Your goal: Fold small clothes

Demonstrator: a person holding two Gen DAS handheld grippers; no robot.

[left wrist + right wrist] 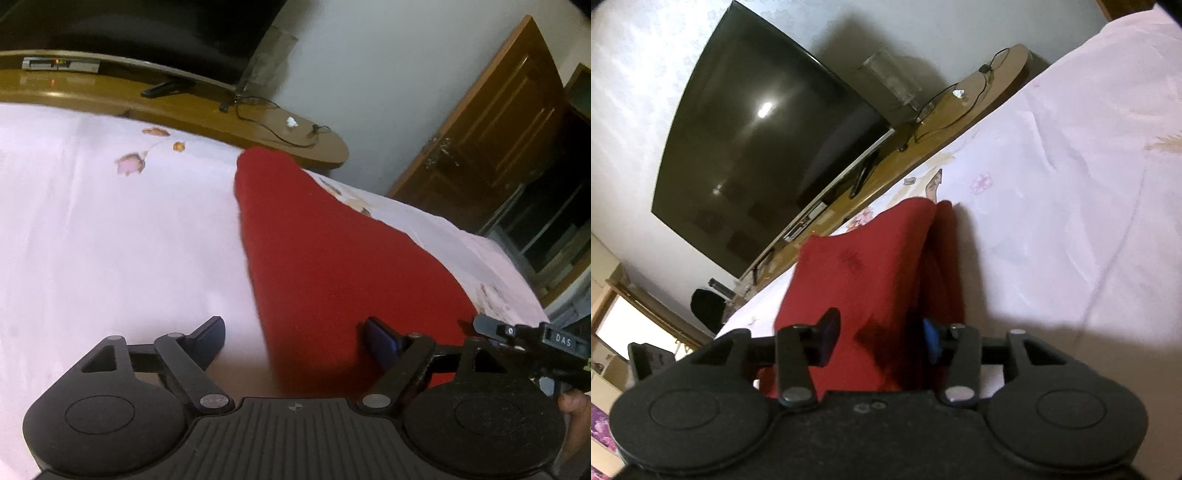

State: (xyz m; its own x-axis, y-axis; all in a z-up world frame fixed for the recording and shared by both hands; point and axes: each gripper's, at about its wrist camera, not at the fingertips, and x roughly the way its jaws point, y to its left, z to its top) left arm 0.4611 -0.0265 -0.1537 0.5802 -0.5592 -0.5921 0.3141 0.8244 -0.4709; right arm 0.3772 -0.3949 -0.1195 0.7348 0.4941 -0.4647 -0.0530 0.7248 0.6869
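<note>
The red garment lies lengthwise on the bed's pink sheet, the left claw spread wide above its near edge and the right claw half-closed around a raised fold — a loose pinch could drop it, undoing the fold.

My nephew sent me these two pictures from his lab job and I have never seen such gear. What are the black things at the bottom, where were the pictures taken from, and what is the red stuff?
Each picture comes from a camera on a handheld two-finger gripper, looking forward along its fingers. A person holds one in each hand; there is no robot arm. The left view shows the left gripper, its jaws wide open above a red garment on a pale flowered bedsheet. The right view shows the right gripper with red cloth bunched between its fingers, though a gap remains, so a firm grip is not certain. Behind stand a television and a wooden shelf.
</note>
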